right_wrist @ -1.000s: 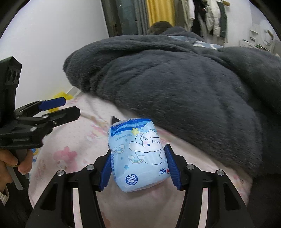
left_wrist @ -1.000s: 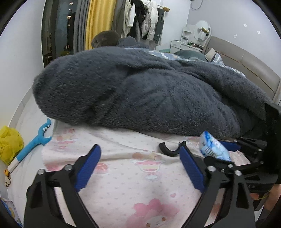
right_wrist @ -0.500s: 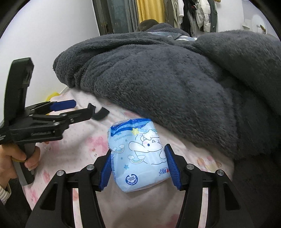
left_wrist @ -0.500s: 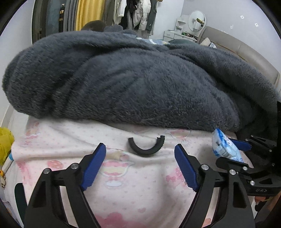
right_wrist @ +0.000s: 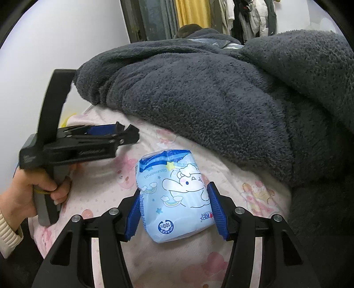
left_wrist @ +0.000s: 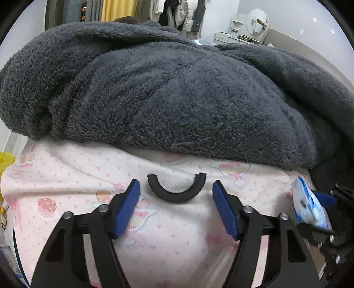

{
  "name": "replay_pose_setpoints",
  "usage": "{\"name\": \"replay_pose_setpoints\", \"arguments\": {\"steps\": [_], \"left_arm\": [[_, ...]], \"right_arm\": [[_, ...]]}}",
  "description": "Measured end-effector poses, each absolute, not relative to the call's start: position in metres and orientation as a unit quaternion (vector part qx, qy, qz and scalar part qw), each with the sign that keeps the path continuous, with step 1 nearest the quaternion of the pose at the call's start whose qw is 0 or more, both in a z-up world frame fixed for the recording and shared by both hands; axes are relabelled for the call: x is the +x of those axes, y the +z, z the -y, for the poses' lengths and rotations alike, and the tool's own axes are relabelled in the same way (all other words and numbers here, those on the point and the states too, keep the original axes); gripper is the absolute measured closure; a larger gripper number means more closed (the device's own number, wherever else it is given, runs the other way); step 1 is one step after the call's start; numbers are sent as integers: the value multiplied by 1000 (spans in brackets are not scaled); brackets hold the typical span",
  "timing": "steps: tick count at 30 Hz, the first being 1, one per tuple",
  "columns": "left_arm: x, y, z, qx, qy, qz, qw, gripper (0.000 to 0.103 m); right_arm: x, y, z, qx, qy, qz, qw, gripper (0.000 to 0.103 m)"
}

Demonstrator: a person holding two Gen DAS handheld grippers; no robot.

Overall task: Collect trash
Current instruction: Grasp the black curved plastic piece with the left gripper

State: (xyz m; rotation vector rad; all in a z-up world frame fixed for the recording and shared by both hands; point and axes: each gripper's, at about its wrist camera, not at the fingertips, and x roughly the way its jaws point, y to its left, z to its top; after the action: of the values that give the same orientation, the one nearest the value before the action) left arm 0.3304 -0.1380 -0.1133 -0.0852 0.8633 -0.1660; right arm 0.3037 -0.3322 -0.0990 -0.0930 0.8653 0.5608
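Observation:
A black half-ring piece (left_wrist: pixel 177 196) lies on the pink sheet (left_wrist: pixel 66 177), just below the blanket's edge. My left gripper (left_wrist: pixel 176 182) points down at it with a blue fingertip on either side. Its jaws are closing, and the pads stand apart from the piece. In the right wrist view the left gripper (right_wrist: pixel 124 133) shows side-on, held by a hand (right_wrist: pixel 39 190). My right gripper (right_wrist: pixel 173 192) is shut on a light blue tissue pack (right_wrist: pixel 177 199) with a cartoon print, held above the sheet. The same pack (left_wrist: pixel 309 206) shows at the right edge of the left wrist view.
A thick dark grey fleece blanket (left_wrist: pixel 177 88) is heaped across the bed behind the sheet. A yellow bag (left_wrist: pixel 5 159) sits at the far left beside the bed. Clothes (left_wrist: pixel 185 15) hang at the back, near a white fan (left_wrist: pixel 257 20).
The left gripper came forward and down until the half-ring sat between its fingertips, and its jaws narrowed. The right gripper kept its hold on the pack and shifted slightly.

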Motion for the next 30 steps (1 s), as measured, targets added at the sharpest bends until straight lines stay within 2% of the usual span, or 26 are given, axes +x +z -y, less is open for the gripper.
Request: {"name": "replay_pose_setpoints", "arguments": {"steps": [2, 4, 6, 30], "left_arm": [[334, -114, 138, -44, -77, -419, 903, 41], [334, -114, 137, -49, -79, -421, 902, 50], [335, -112, 136, -53, -83, -419, 903, 52], [269, -91, 128, -1, -157, -399, 904, 53]], "right_arm": [[301, -100, 332, -45, 273, -413, 868, 46], [300, -101, 333, -47, 275, -413, 867, 46], [299, -100, 334, -46, 276, -412, 867, 46], [306, -70, 285, -54, 272, -396, 875, 46]]}}
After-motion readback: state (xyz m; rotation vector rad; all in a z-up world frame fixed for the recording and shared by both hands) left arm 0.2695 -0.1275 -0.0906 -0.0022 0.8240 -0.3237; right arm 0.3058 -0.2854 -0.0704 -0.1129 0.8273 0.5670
